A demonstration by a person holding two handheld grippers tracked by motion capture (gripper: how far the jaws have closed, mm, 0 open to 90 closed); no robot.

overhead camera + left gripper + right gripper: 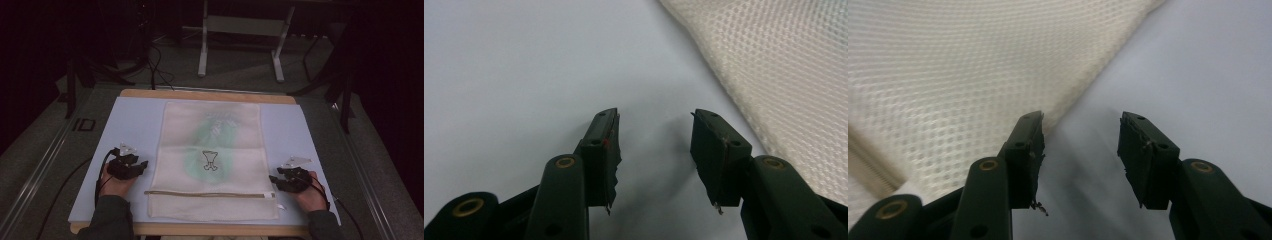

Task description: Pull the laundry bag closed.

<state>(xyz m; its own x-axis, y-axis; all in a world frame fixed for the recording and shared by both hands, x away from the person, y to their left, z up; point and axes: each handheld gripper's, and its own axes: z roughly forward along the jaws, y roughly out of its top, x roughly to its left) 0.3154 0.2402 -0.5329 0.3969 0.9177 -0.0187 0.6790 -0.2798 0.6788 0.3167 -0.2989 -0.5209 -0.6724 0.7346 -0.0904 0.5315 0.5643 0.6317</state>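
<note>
Mesh bag, cream with a greenish item showing through and a zipper near its front end, lies flat mid-mat, probably staged for unzipping, with left gripper and right gripper resting spread, empty, beside its side edges.

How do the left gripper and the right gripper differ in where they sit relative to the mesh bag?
The left gripper lies off the mesh bag's left edge; the right gripper lies off its right edge, nearer the zipper. In the left gripper view the mesh lies clear of the jaws; in the right gripper view one jaw overlaps the mesh edge. Both stand open, empty, over the pale mat.
</note>
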